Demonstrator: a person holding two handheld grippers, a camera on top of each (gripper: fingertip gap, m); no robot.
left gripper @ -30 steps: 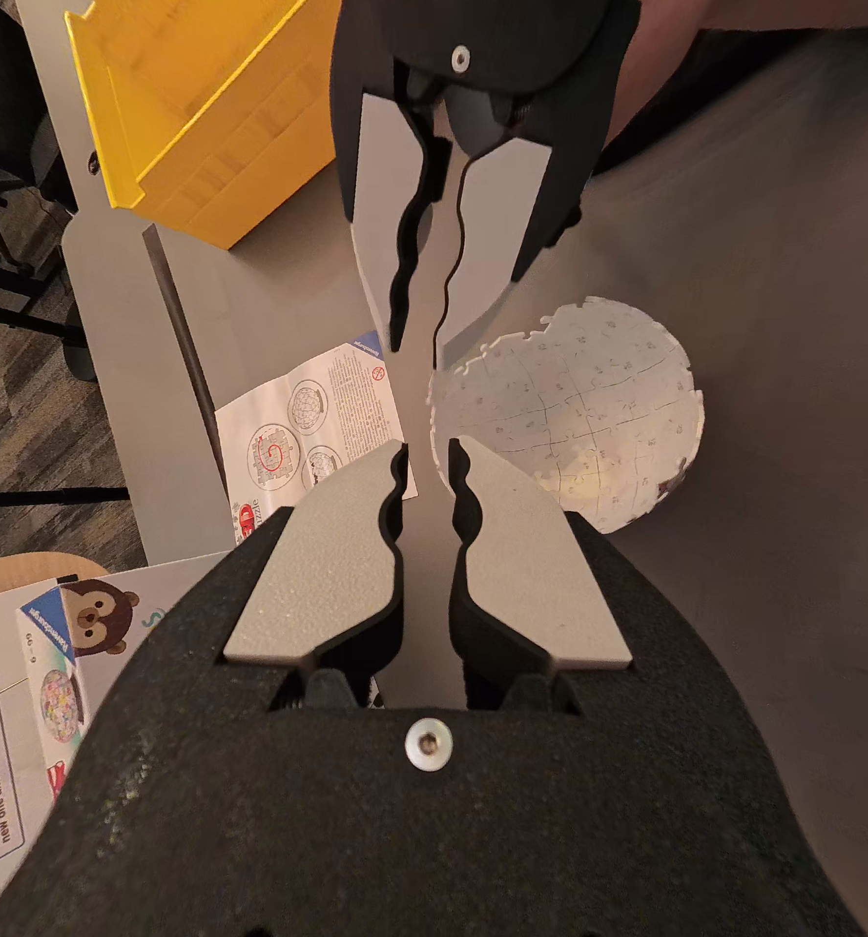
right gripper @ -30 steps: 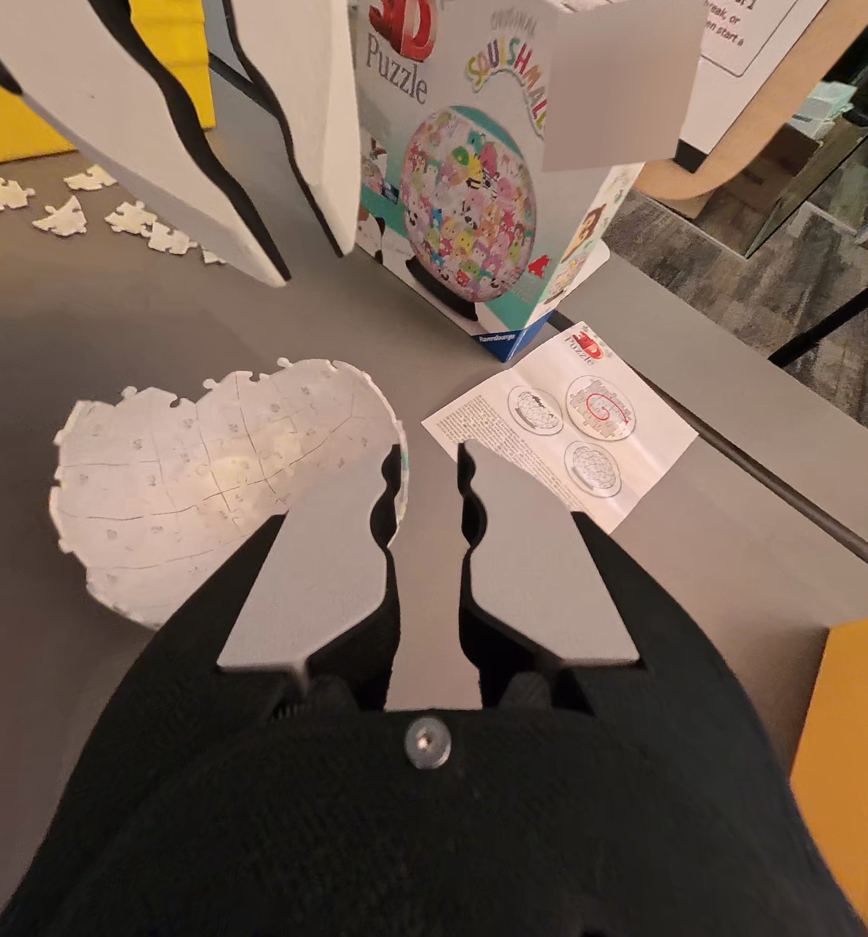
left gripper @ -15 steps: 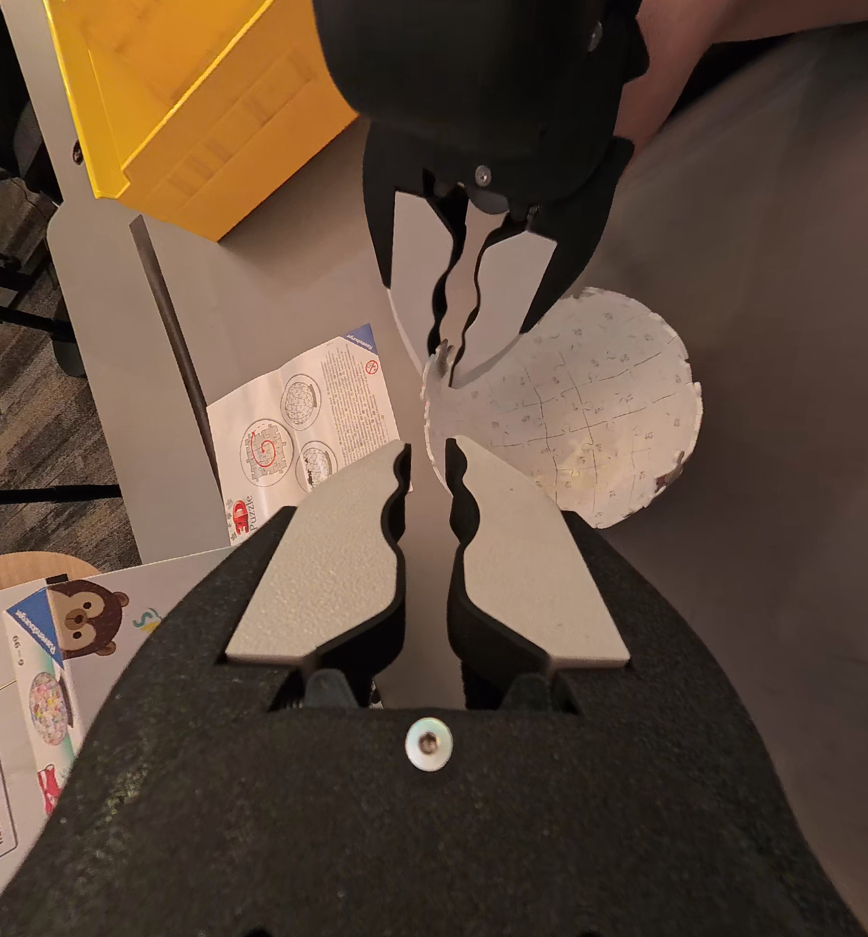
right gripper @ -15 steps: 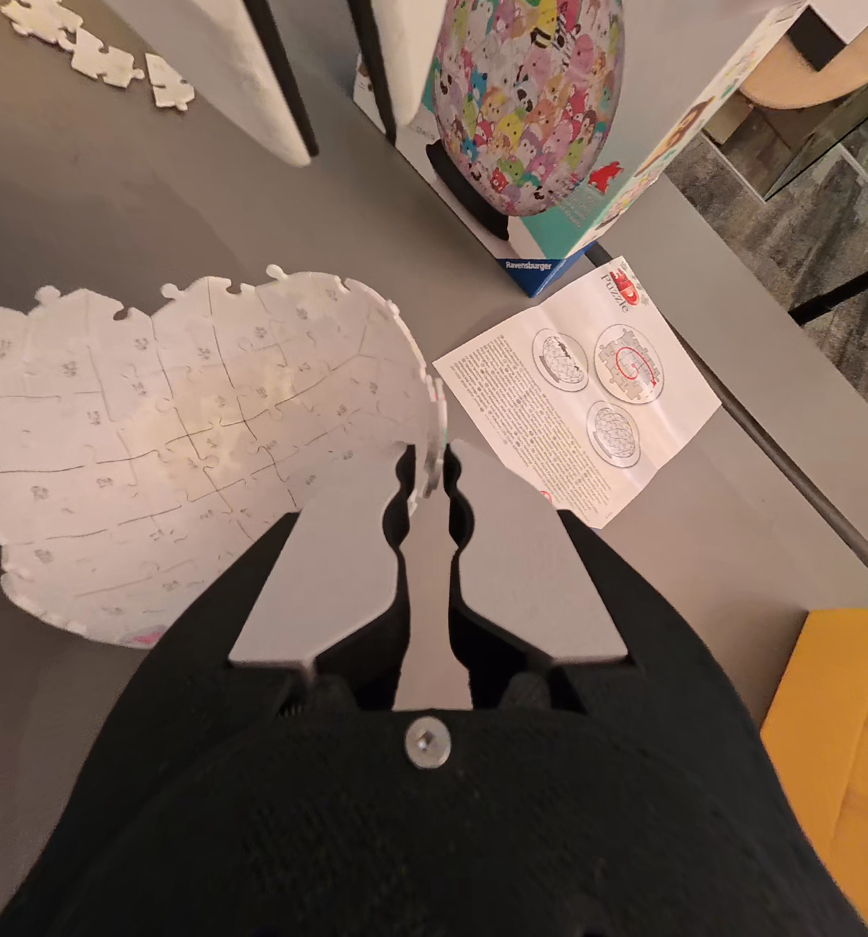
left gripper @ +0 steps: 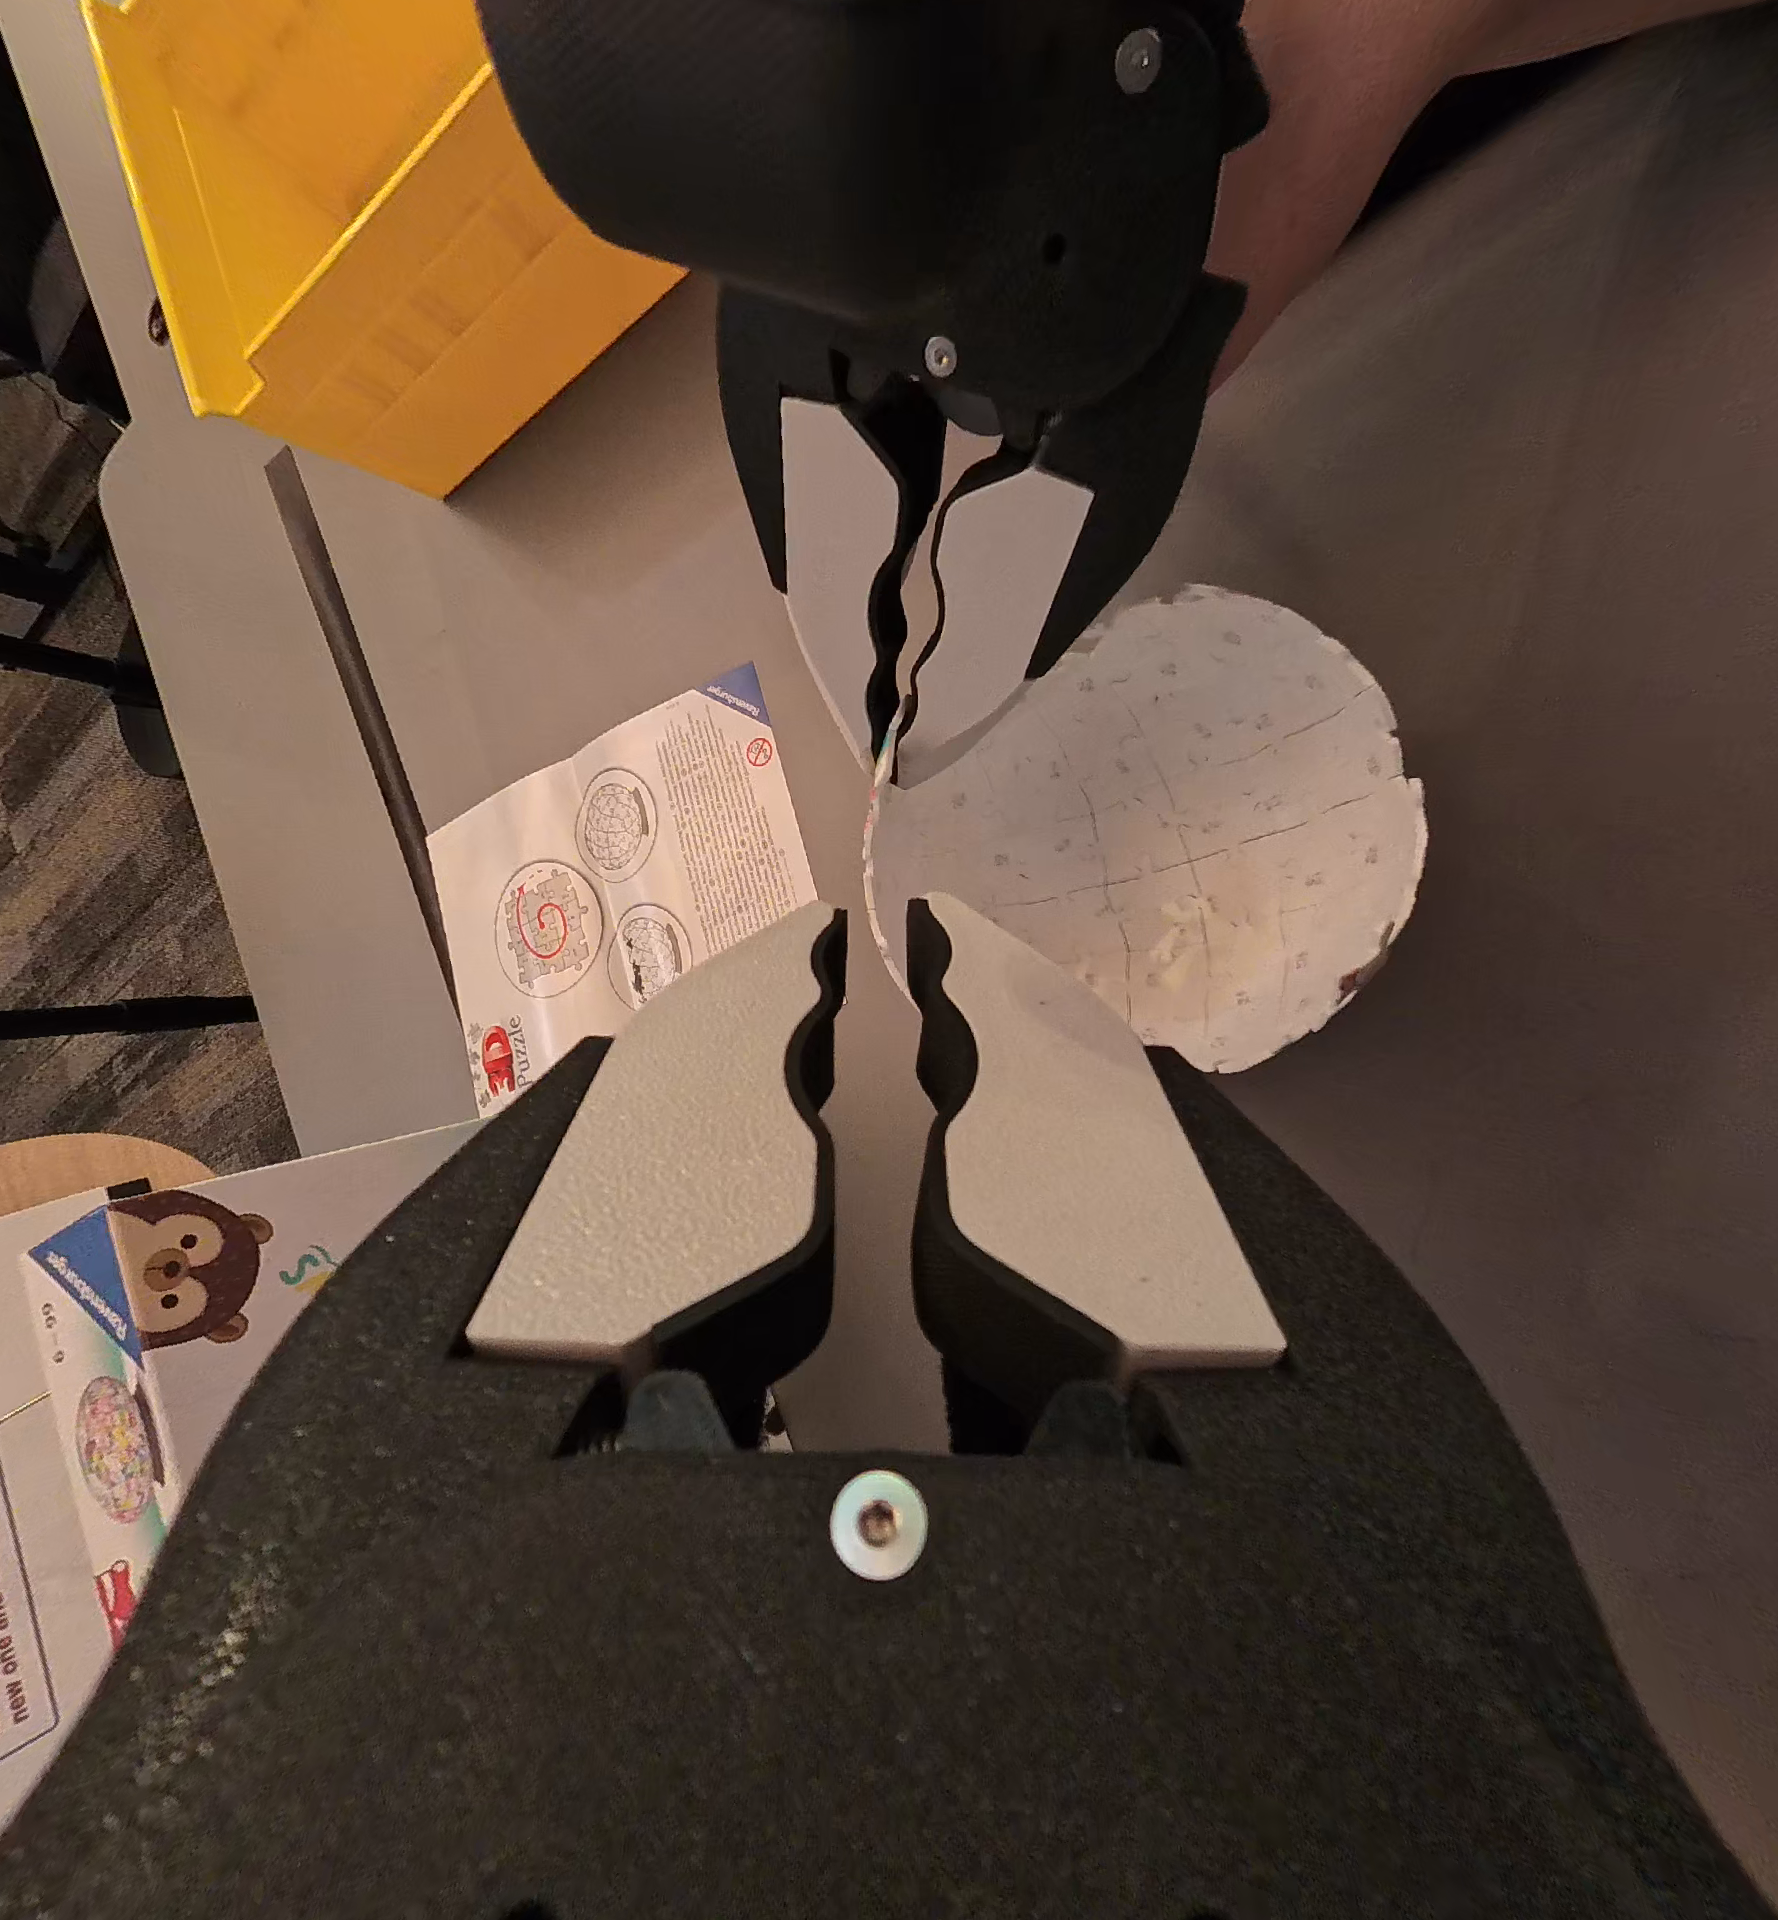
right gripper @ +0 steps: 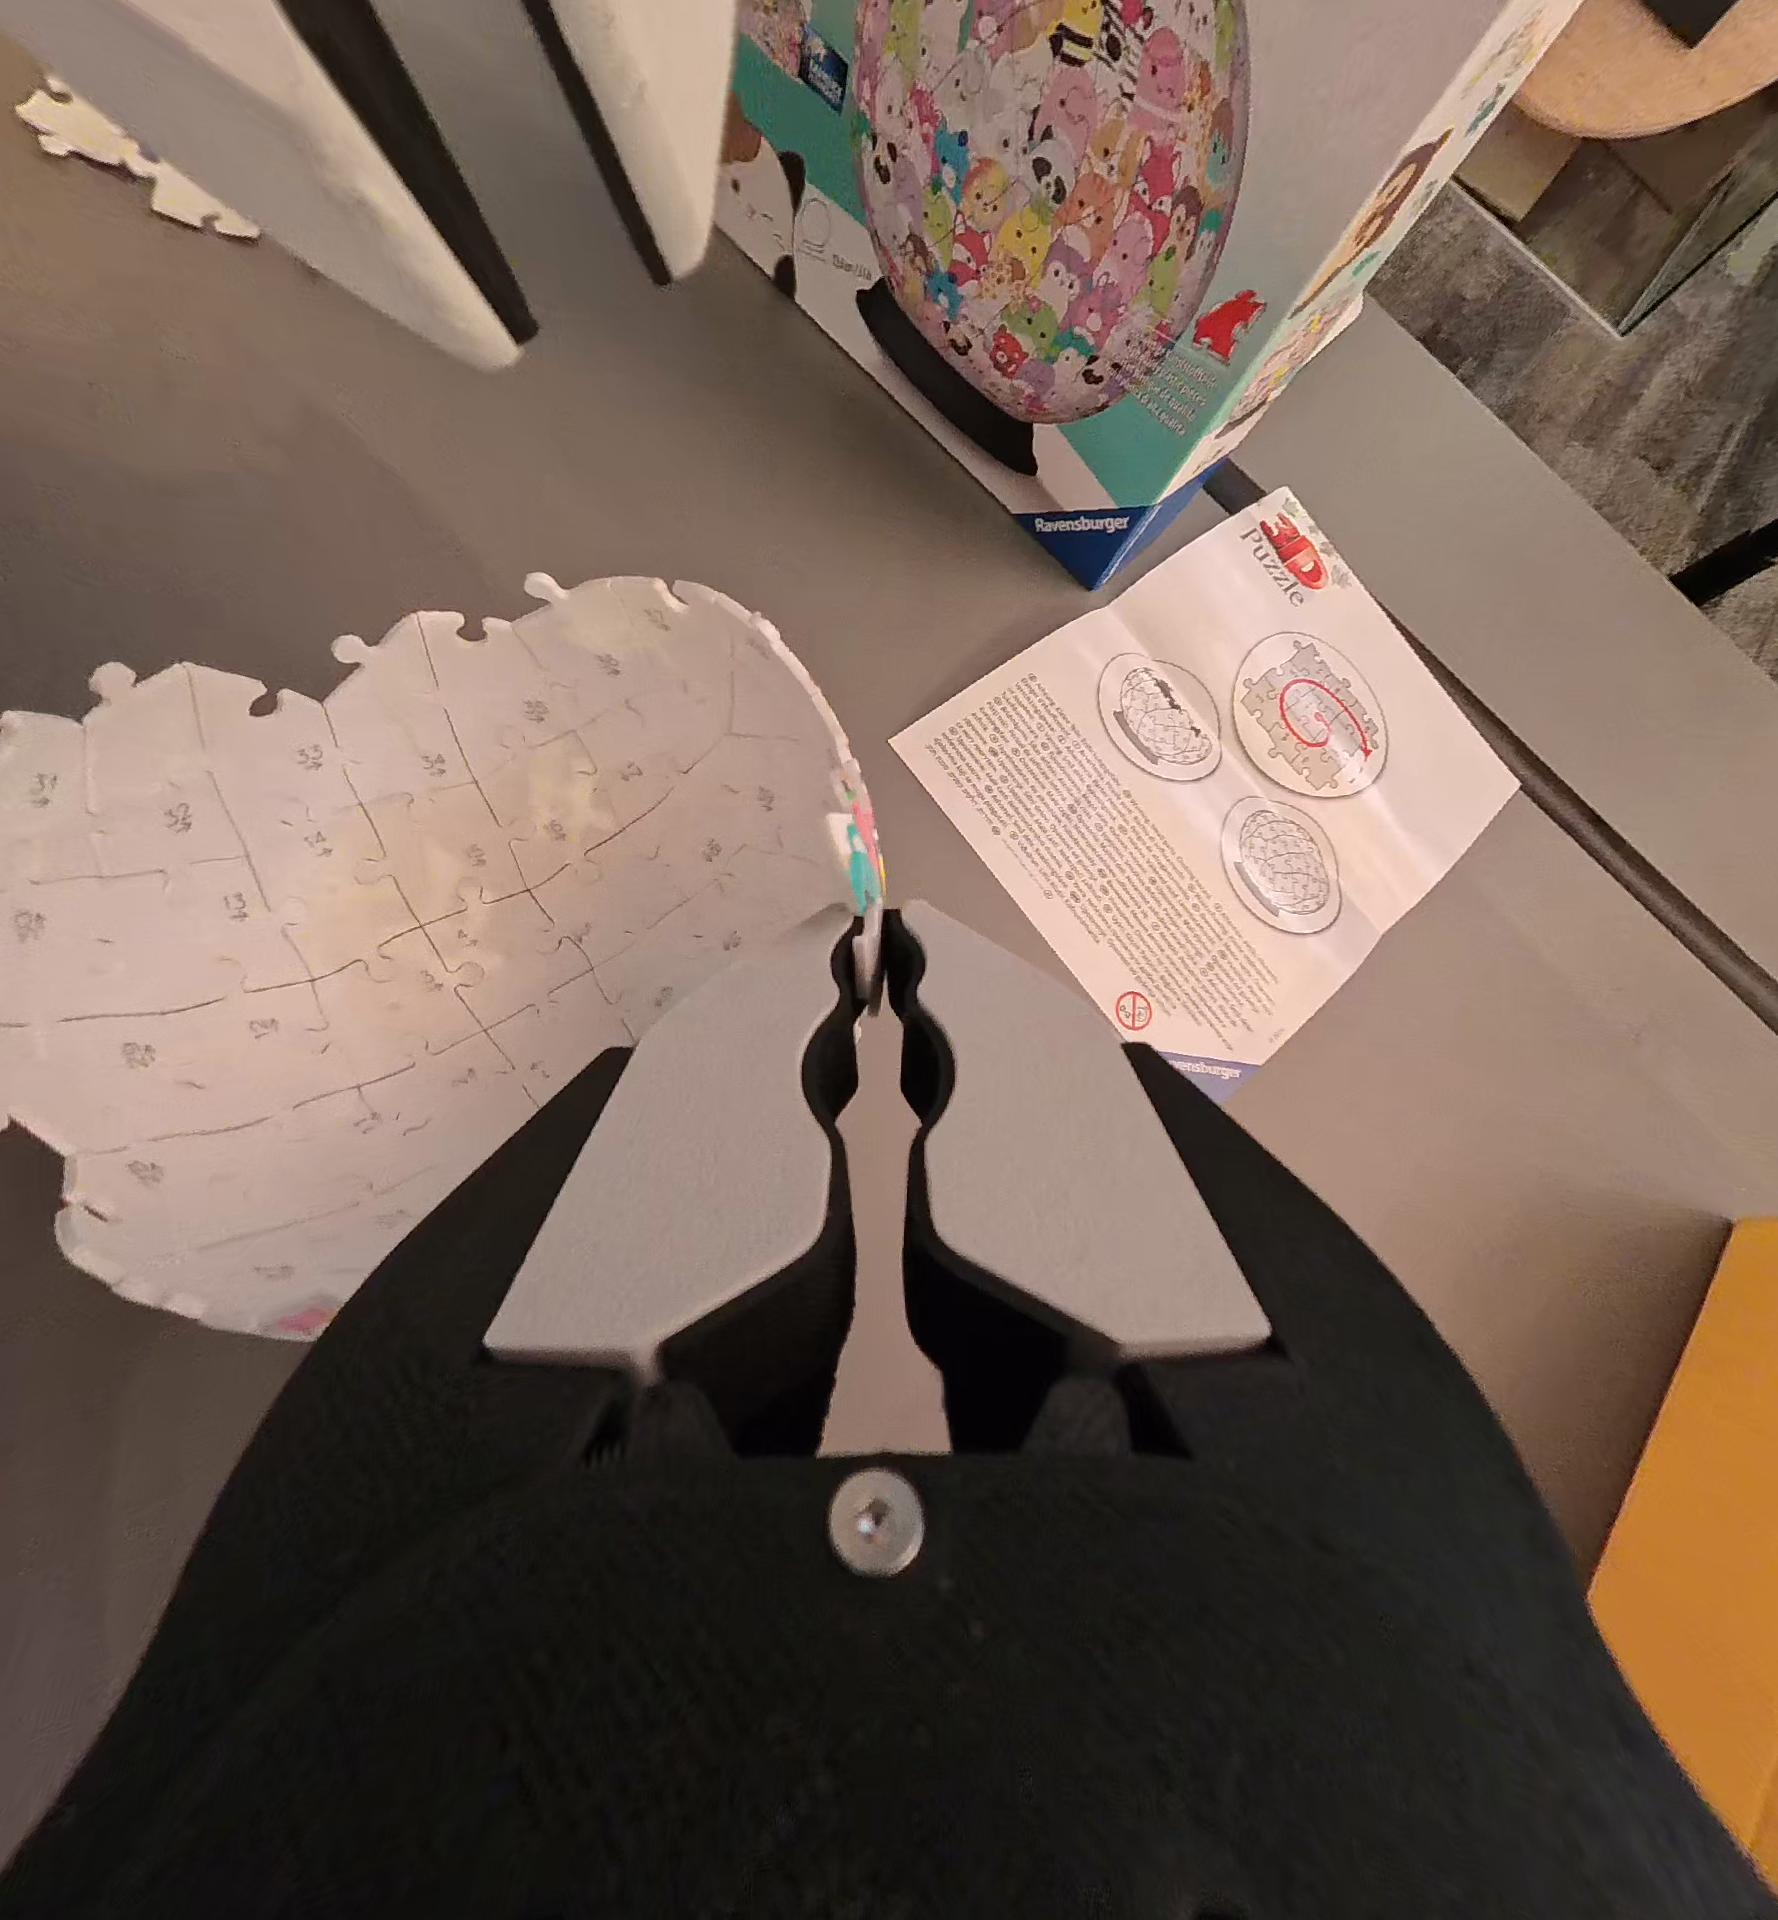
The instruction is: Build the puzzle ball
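Half the ball [right gripper: 345, 935] is built; right tongs [right gripper: 872, 961] pinch its rim, left tongs [left gripper: 874, 925] empty, slightly open; loose pieces [right gripper: 137, 166] wait at the desk's [left gripper: 1487, 1351] far edge.

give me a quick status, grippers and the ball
Right gripper shut on rim of half-built puzzle ball. Left gripper open, empty, close by. Instruction sheet and box beside it, nothing blocking.

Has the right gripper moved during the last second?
Yes. The right gripper came down toward the half-built puzzle ball and now pinches its rim, beside the fixed instruction leaflet.
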